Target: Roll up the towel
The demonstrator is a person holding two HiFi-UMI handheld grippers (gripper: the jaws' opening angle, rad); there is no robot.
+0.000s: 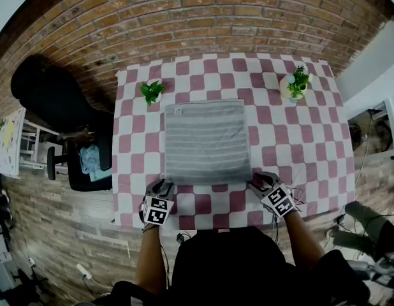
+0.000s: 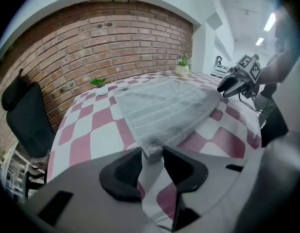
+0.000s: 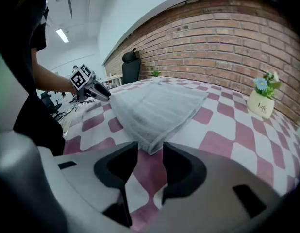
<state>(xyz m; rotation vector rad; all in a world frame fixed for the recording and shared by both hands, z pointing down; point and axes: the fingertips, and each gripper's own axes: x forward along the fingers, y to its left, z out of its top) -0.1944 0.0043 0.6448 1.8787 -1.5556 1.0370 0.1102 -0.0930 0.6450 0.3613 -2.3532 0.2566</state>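
Counter open on both flanks of the towel. Obstructions: left potted plant near the towel's far left corner, right potted plant (well apart from it), office chair beside the counter's left edge.

R tool jaws apart w/ towel corner just at tips, on checked tablecloth.

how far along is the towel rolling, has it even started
Done: nothing rolled yet. The towel lies flat and spread on the checked table.
In hand: the left gripper and right gripper sit at its two near corners, jaws apart, with a corner at each gap and apparently not clamped.
Left: grip the corners, then the whole roll toward the far edge.
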